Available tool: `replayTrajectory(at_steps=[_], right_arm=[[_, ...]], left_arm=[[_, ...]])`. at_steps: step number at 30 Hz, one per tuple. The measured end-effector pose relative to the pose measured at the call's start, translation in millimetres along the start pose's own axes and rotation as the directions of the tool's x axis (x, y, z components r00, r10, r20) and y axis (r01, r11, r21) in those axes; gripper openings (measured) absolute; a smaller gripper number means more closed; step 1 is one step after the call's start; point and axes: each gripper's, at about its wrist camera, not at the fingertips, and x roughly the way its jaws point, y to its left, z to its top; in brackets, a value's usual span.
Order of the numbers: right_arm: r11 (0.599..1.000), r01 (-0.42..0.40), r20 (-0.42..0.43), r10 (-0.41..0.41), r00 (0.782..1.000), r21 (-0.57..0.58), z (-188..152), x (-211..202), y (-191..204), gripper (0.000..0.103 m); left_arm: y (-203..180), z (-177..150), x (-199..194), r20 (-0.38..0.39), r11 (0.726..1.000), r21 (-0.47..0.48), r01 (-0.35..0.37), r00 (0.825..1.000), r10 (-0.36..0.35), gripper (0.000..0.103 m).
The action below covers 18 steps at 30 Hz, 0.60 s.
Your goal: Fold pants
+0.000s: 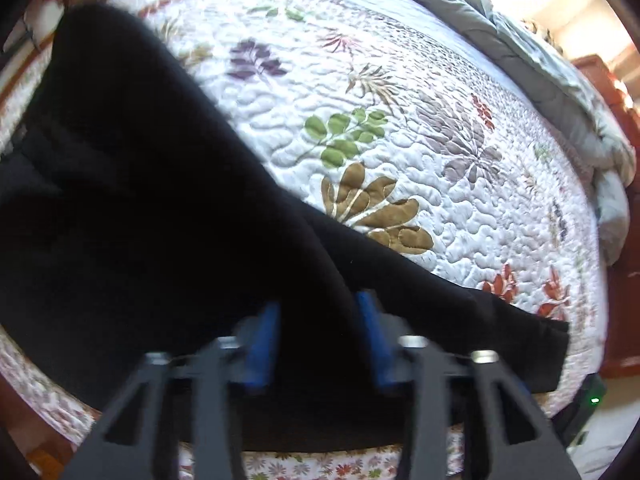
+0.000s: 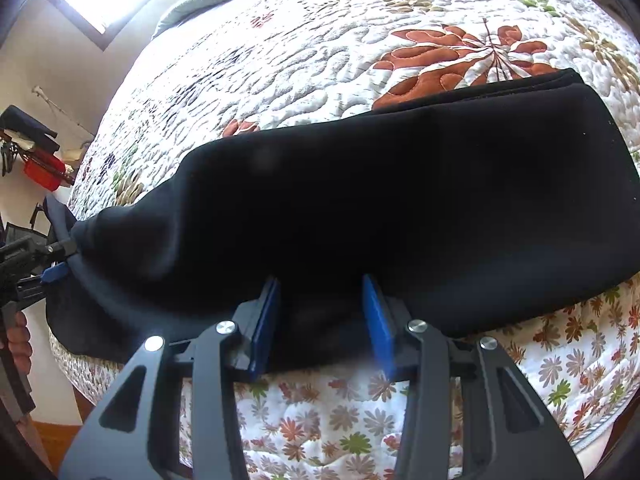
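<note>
Mid-fold, black pants (image 2: 360,200) on bed (image 2: 280,60).
Both my jaws apart around the near edge; legs look doubled, crosswise folds left.

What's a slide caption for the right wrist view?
Right tongs straddle the near edge of black pants on a floral quilt, while the left tongs hold the far end.
</note>
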Motion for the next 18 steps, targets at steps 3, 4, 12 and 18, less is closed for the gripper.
replayTrajectory(at_steps=[3,4,12,18], right_arm=[[1.000,-0.010,-0.002,0.010,1.000,0.004,0,-1,-2,0.042],[1.000,-0.014,-0.003,0.014,1.000,0.006,2,-1,-2,0.042],[1.000,0.008,-0.023,-0.008,1.000,-0.011,4,-3,3,0.047],[0.992,-0.004,0.008,0.005,1.000,-0.128,10,-18,64,0.053]], left_arm=[[15,-13,-3,0.026,0.997,-0.026,0.068,0.997,-0.068,0.009],[19,-18,-7,0.047,0.996,-0.031,0.083,0.996,-0.082,0.009],[50,-106,-17,0.259,0.994,-0.048,0.098,0.962,-0.083,0.007],[56,-125,2,0.270,0.995,-0.029,0.096,0.959,-0.084,0.001]])
